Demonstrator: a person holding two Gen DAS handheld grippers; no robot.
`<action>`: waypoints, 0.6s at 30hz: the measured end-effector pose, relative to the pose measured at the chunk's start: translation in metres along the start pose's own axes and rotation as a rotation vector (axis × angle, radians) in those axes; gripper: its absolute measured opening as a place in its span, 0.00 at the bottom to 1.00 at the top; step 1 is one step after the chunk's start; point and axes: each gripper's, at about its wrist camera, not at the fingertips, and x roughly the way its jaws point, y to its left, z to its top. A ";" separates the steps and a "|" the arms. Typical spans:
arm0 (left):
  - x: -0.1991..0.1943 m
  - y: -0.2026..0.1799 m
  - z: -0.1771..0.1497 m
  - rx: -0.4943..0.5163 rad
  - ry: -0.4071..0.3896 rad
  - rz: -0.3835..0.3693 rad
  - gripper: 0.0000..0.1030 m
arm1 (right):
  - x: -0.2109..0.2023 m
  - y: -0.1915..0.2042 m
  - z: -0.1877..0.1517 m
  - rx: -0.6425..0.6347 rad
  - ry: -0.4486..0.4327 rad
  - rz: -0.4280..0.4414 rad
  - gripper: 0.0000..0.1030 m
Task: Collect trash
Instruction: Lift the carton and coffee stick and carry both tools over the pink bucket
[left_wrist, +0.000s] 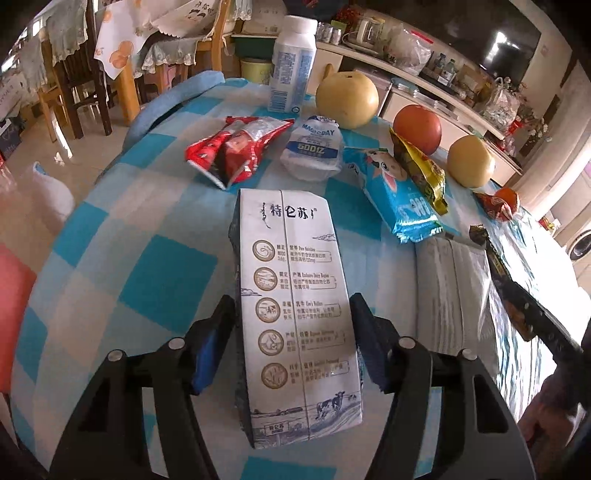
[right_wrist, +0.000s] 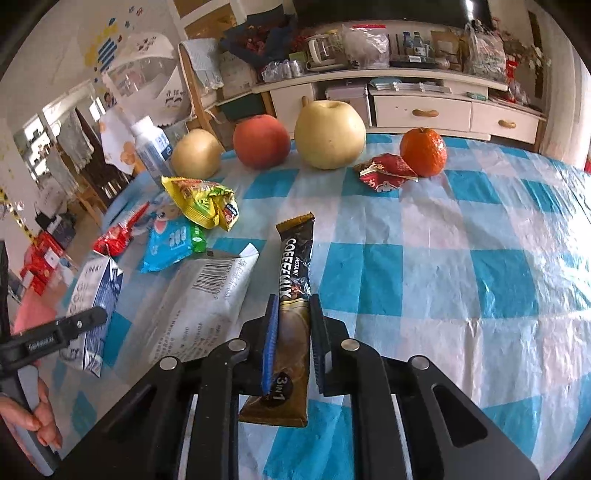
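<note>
Beyond the fingers: two pears (right_wrist: 330, 134), one peach (right_wrist: 261, 141), one tangerine (right_wrist: 423, 151), one bottle (right_wrist: 150, 146); between them, one coffee sachet (right_wrist: 291, 295)

A lived-in home is showing here, a combined living and dining room. Beyond the right claw (right_wrist: 293, 332), a white drawer cabinet (right_wrist: 421, 110) is carrying a glass kettle (right_wrist: 323, 50) and bagged clutter. Wooden dining chairs (left_wrist: 70, 88) draped in lace cloths are standing past the blue-checked plastic-covered tabletop (right_wrist: 461, 258).
</note>
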 end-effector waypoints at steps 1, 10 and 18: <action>-0.003 0.004 -0.003 -0.002 -0.005 -0.007 0.62 | -0.002 0.000 -0.001 0.004 -0.005 0.001 0.17; -0.021 0.031 -0.025 -0.036 -0.035 -0.067 0.62 | -0.027 0.002 -0.014 0.045 -0.041 0.052 0.16; -0.036 0.045 -0.027 -0.004 -0.083 -0.081 0.62 | -0.050 0.006 -0.023 0.111 -0.079 0.115 0.15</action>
